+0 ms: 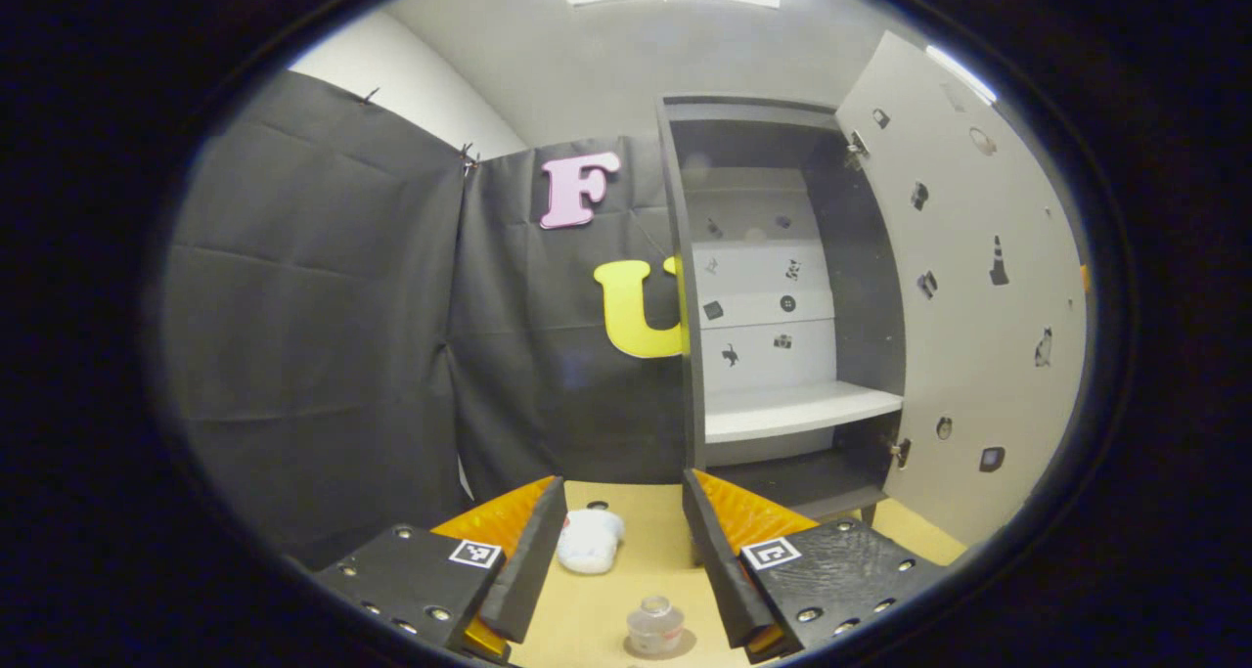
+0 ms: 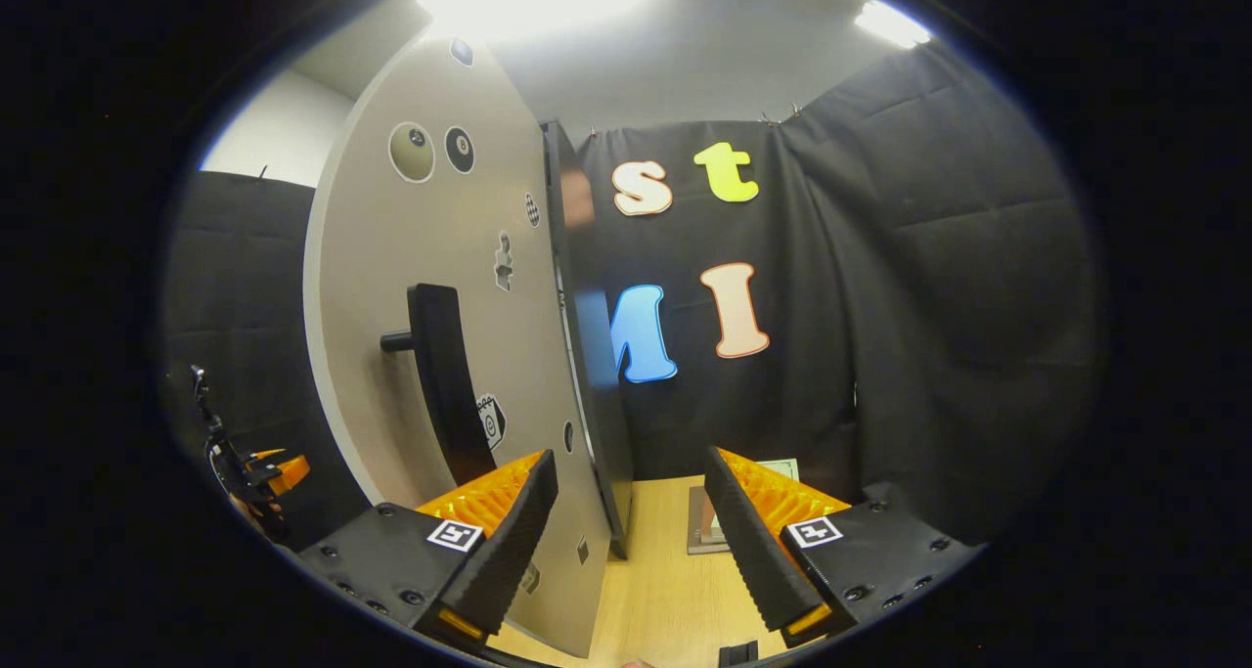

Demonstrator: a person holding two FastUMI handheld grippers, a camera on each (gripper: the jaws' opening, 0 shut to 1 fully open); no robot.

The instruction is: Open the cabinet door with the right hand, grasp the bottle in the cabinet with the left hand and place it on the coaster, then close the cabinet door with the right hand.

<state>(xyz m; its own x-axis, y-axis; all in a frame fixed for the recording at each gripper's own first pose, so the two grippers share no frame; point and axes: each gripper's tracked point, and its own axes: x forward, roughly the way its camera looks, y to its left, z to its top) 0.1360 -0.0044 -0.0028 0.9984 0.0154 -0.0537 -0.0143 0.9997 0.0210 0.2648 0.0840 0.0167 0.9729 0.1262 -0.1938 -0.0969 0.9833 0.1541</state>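
Wooden table (image 1: 675,526) in a black-cloth booth. One cabinet (image 1: 773,296) at 1 o'clock in the left gripper view, door (image 1: 963,287) swung open, shelves bare. One bottle (image 1: 655,626) sits on the coaster (image 1: 685,645) at 6, one white object (image 1: 590,539) just above. Left gripper (image 1: 624,541) and right gripper (image 2: 631,521) both spread, holding nothing.

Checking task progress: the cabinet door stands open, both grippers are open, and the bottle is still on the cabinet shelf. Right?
Not quite. In the left gripper view the bottle stands on its coaster on the table, and the cabinet shelf is bare. The rest holds.
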